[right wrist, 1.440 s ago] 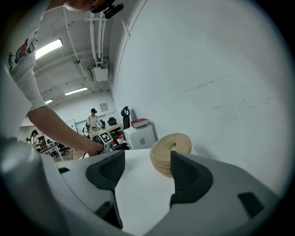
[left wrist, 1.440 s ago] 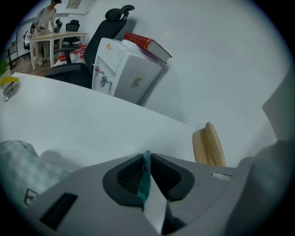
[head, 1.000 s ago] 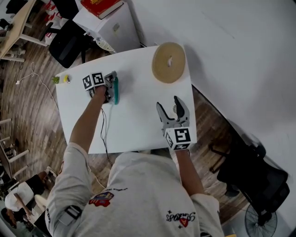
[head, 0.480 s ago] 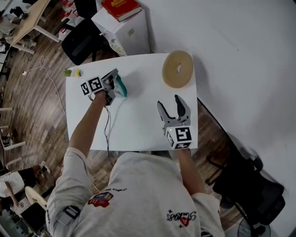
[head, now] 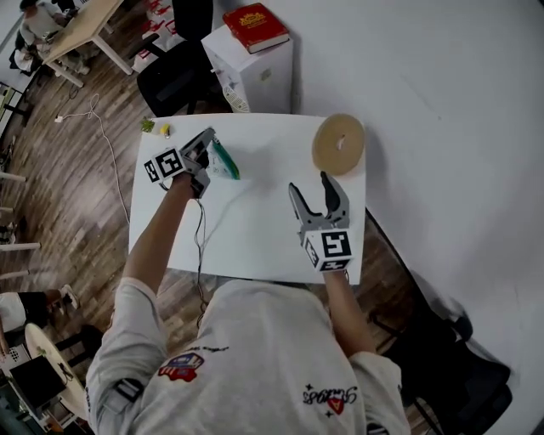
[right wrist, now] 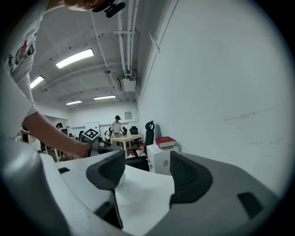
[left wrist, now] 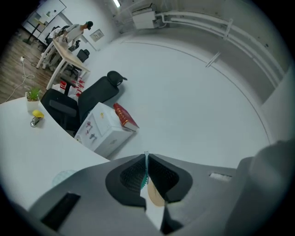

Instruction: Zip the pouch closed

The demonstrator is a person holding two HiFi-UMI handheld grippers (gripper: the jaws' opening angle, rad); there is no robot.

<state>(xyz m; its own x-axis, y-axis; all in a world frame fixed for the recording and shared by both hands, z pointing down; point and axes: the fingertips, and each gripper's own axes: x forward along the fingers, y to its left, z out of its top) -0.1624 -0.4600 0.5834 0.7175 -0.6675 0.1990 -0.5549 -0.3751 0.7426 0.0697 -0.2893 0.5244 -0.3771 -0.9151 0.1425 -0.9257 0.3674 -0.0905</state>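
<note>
The fingers (left wrist: 128,177) of our left gripper (left wrist: 146,159) are clenched together on a thin teal sliver of the pouch (head: 226,162), which shows right in the seam between the pads. In the head view the pouch trails away from those fingertips toward 5 o'clock, a narrow teal strip seen edge-on over the white table (head: 255,238). We cannot tell whether its far end touches the tabletop.

The fingers (right wrist: 108,173) of our right gripper (head: 310,184) stand released and wide apart, with only bare table between them. That gripper is well apart from the pouch, which lies at about 10 o'clock from it. A tan disc (head: 338,144) sits on the table at 1 o'clock from the right gripper.

As for writing, a red book (head: 256,26) lies on a white cabinet (head: 259,81) beyond the table at 12 o'clock, and its gold cover lettering is too small for us to read. The print on the shirt (head: 255,357) shows upside down and blurred, so we cannot read it. Each gripper's cube (head: 330,247) bears black-and-white square markers, not letters.
</note>
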